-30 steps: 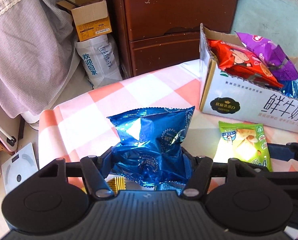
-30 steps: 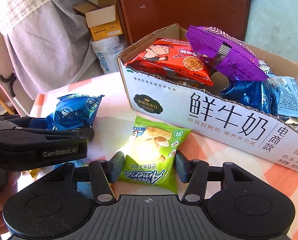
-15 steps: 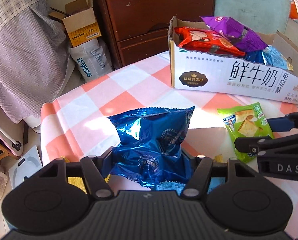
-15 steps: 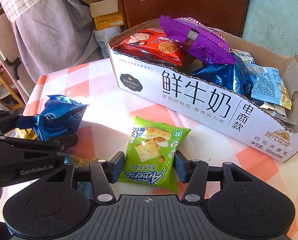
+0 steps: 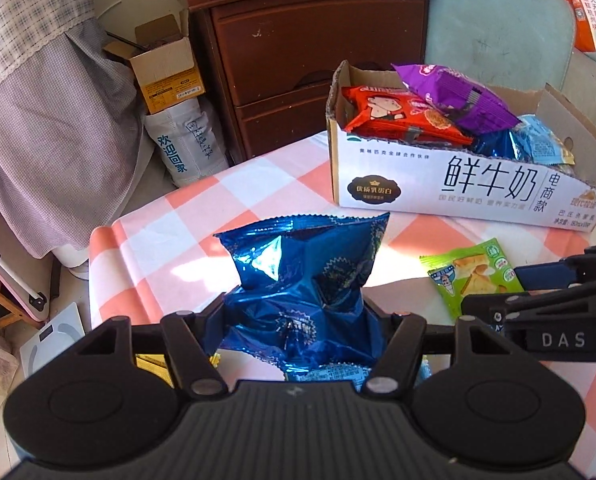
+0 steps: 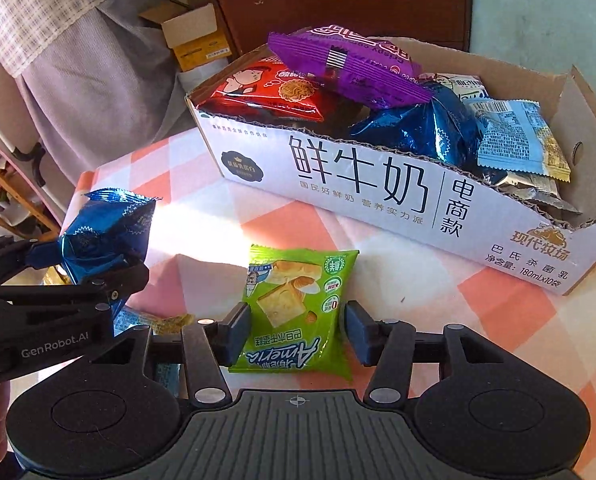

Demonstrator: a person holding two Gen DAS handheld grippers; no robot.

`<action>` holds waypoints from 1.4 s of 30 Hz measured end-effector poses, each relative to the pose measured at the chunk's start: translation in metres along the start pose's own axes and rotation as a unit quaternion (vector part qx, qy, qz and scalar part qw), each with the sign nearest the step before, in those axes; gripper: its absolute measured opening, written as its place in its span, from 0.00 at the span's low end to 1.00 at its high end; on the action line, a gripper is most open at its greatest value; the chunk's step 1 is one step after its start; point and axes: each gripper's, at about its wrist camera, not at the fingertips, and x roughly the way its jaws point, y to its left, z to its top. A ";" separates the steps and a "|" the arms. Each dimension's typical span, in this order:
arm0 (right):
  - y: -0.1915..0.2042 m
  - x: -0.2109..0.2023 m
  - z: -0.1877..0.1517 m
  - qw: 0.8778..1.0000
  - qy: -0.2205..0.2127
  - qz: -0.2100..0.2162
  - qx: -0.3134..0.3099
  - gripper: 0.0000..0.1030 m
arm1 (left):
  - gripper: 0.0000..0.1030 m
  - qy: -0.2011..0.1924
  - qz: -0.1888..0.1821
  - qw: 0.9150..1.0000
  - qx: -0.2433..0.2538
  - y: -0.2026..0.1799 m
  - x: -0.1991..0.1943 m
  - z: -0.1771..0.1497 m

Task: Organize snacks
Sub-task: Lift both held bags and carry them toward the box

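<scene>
My left gripper (image 5: 298, 320) is shut on a crinkled blue foil snack bag (image 5: 302, 280) and holds it above the checked tablecloth; the bag also shows in the right wrist view (image 6: 106, 232). My right gripper (image 6: 296, 332) is shut on a green cracker packet (image 6: 298, 308), lifted off the cloth; the packet shows in the left wrist view (image 5: 474, 276) too. A white cardboard milk box (image 6: 358, 184) stands ahead, holding red (image 6: 274, 88), purple (image 6: 346, 68), blue (image 6: 422, 128) and light blue (image 6: 514, 136) snack bags.
The pink-and-white checked tablecloth (image 5: 202, 216) ends at the left edge. Small yellow and blue packets (image 5: 154, 364) lie under my left gripper. Behind the table stand a brown drawer cabinet (image 5: 318, 48), an open carton (image 5: 166, 72) and a white bag (image 5: 186, 148).
Both grippers have risen and pulled back with their packets held. The milk box now sits farther away and lower in both views, and its contents show more fully.
</scene>
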 end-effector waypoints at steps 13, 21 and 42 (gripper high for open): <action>0.029 0.011 -0.005 0.995 -0.007 -0.050 -0.081 0.50 | 0.63 0.003 0.013 1.000 -0.007 0.004 0.001 0.001; 0.025 -0.002 0.000 0.995 -0.021 -0.049 -0.079 0.49 | 0.63 -0.014 0.022 1.000 0.000 0.001 -0.005 0.004; 0.008 -0.064 0.024 0.991 -0.114 -0.031 -0.058 0.49 | 0.63 -0.072 0.020 0.997 -0.003 -0.009 -0.035 0.028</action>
